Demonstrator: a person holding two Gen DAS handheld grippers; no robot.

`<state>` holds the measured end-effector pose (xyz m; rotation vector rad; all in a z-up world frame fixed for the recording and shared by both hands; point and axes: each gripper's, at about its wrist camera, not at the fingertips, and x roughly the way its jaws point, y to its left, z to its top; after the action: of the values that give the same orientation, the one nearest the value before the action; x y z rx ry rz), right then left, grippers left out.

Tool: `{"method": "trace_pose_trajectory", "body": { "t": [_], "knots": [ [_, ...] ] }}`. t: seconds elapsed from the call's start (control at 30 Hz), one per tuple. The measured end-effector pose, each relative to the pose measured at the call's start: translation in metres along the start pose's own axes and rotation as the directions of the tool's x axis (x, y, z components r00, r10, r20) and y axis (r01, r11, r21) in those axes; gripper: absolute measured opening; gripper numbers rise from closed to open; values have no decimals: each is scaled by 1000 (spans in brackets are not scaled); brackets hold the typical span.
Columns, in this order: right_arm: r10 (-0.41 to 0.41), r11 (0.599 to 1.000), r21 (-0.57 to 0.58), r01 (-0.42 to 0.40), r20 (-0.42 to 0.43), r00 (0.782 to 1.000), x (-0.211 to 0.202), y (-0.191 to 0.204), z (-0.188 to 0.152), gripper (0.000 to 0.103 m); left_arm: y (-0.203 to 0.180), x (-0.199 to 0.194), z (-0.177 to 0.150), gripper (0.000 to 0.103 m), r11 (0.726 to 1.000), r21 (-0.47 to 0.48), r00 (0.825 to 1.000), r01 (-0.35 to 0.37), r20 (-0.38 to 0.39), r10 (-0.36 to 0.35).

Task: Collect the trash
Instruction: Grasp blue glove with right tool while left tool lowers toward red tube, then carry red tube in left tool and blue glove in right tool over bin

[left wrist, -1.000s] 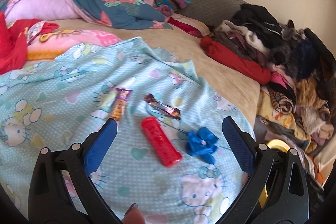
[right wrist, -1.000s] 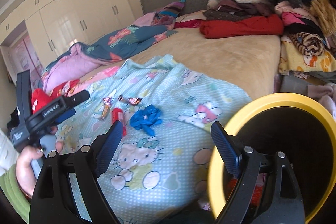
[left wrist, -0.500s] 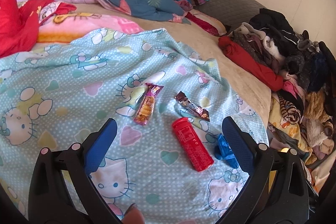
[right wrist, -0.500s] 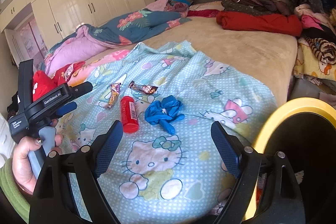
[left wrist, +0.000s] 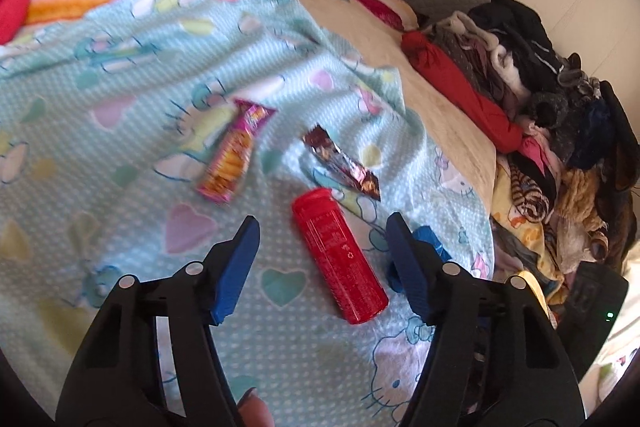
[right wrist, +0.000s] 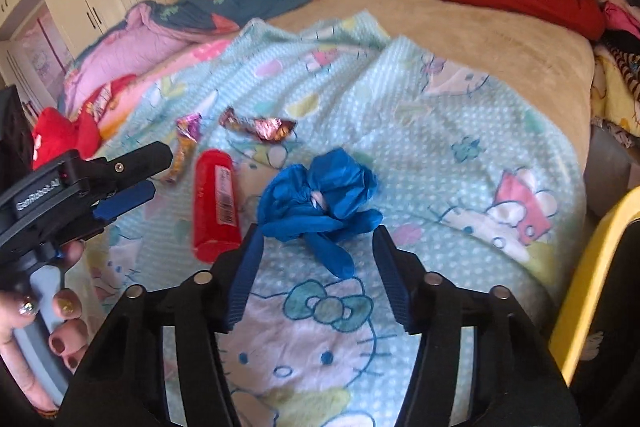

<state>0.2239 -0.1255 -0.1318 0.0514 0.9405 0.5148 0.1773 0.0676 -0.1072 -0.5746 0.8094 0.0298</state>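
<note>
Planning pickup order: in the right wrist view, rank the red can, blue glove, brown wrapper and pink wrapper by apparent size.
1. blue glove
2. red can, close to it
3. brown wrapper
4. pink wrapper, similar and farther away, so unsure

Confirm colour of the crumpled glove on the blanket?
Blue. The glove shows best in the right wrist view.

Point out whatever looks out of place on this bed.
Four pieces of litter lie on the Hello Kitty blanket: a red can on its side, a crumpled blue glove, a pink snack wrapper and a dark candy wrapper. Nothing looks spilled.
</note>
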Motion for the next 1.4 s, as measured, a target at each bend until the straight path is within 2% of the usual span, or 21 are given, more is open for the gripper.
{"method": "trace_pose_trajectory", "body": {
  "t": [0.1,0.13,0.3,0.53,0.63,0.67,0.7,1.13,1.4],
  "knots": [
    [8,999,37,-7,-31,999,10,-8,-2,24,0,14,-2,52,1000,-15,999,13,-43,-14],
    [21,998,54,-20,-21,1000,8,-12,-3,6,0,18,-2,52,1000,-22,998,17,-54,-18],
    [66,990,119,-70,39,997,-7,-24,-7,5,0,38,-7,48,998,-55,994,26,-106,-31],
    [92,984,136,-110,134,987,-36,-27,-12,4,-1,49,-11,44,1000,-28,992,-8,-125,5],
    [107,984,126,-128,163,981,-49,-23,-15,4,-2,50,-13,39,1000,-8,992,-29,-126,28],
    [116,983,122,-138,169,979,-51,-23,-15,4,-3,50,-13,34,999,-1,992,-33,-124,33],
    [128,982,115,-149,174,976,-55,-22,-16,4,-3,48,-14,31,999,3,992,-32,-122,32],
    [122,989,52,-135,199,972,-75,-8,-25,4,-3,22,-31,27,1000,23,992,-19,-128,22],
    [115,992,22,-122,212,970,-88,-4,-31,4,-4,3,-35,27,999,30,995,-27,-91,29]
  ]
}}
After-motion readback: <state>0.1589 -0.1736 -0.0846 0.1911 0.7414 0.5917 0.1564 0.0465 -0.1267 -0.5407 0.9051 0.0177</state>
